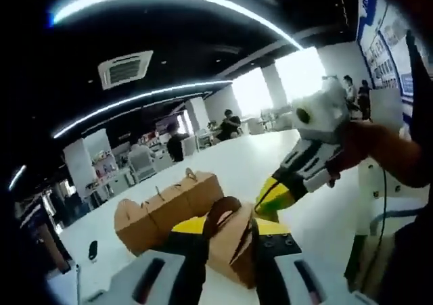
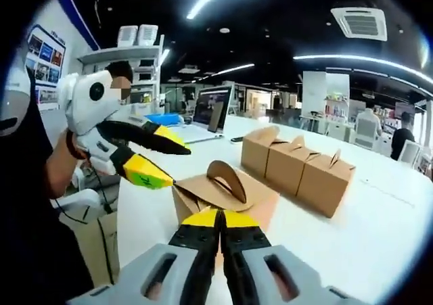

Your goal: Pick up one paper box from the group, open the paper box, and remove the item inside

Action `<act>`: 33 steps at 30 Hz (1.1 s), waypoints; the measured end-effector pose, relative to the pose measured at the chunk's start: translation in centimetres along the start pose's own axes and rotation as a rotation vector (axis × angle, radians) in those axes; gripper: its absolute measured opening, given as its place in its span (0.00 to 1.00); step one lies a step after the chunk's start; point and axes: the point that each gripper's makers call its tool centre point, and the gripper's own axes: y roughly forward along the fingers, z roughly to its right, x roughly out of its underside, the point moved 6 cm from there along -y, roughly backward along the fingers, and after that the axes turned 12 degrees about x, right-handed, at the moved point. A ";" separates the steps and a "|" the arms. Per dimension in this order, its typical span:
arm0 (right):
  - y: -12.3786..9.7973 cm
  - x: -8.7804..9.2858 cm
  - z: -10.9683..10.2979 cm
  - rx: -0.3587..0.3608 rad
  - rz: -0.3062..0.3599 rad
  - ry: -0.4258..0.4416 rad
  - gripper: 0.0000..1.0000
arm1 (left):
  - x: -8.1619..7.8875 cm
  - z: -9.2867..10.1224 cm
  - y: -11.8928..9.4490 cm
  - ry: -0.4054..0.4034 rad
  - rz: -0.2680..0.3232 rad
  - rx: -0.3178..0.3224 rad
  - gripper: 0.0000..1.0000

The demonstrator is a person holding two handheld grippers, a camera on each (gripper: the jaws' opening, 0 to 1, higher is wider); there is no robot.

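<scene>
Item: one paper box (image 2: pixel 226 193), brown card with an arched carry handle, parted from the group and sitting low in front of both claws, near the white surface (image 2: pixel 379 230); whether it rests on the surface or is lifted clear cannot be told.

Group: three more boxes (image 2: pixel 298 163) of the same kind stand in a touching row on the surface behind it, tops closed.

Right claw (image 2: pixel 220 218): yellow-tipped jaws together, pinched at the near edge of the picked box, apparently on a flap of card. In the left gripper view this same claw (image 1: pixel 274 197) reaches in from the right, tips at the box.

Left claw (image 1: pixel 230 227): jaws close on either side of the handle (image 1: pixel 222 214), seemingly gripping there. From the right gripper view, the left claw (image 2: pixel 169 163) appears with jaws spread, lower tip touching the box's top edge.

Step in hand: opening. Picking looks done; the top is partly lifted.

Next move calls for: one claw steadying the body while the other draws the flaps apart. Contents not yet visible.
</scene>
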 end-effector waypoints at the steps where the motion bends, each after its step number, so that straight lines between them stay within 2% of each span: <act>1: 0.0 0.0 0.0 0.001 -0.002 -0.002 0.02 | 0.0 0.2 0.3 0.014 -0.016 0.015 0.26; 3: 0.0 0.0 0.0 0.002 -0.003 -0.003 0.02 | -0.1 0.4 1.1 0.038 -0.053 0.041 0.26; 7: 0.0 0.1 0.0 0.002 0.006 0.018 0.02 | -0.3 0.3 1.9 0.112 -0.119 0.029 0.26; 11: 0.0 0.2 0.0 0.008 0.015 0.033 0.02 | -0.1 0.3 2.3 0.201 -0.195 0.046 0.23; 13: 0.0 0.2 0.0 0.007 0.018 0.034 0.02 | -0.2 0.3 2.4 0.231 -0.204 0.045 0.22; 16: 0.0 0.2 0.0 0.006 0.019 0.034 0.02 | -0.5 0.4 2.6 0.336 -0.244 0.053 0.20; 21: 0.1 0.1 0.1 -0.002 0.006 0.023 0.02 | -0.7 0.8 3.0 0.448 -0.348 0.053 0.17; 24: 0.1 0.1 0.1 -0.004 0.007 0.020 0.02 | -0.4 1.3 3.5 0.464 -0.385 0.084 0.07; 27: 0.1 0.2 0.1 -0.006 0.014 0.028 0.02 | -0.4 1.3 3.7 0.496 -0.403 0.055 0.07; 29: 0.2 0.2 0.1 -0.005 0.016 0.033 0.02 | -0.4 1.2 3.9 0.490 -0.398 0.021 0.06; 33: 0.3 0.1 0.0 -0.005 0.003 0.018 0.02 | -0.2 1.3 3.8 0.412 -0.345 -0.034 0.05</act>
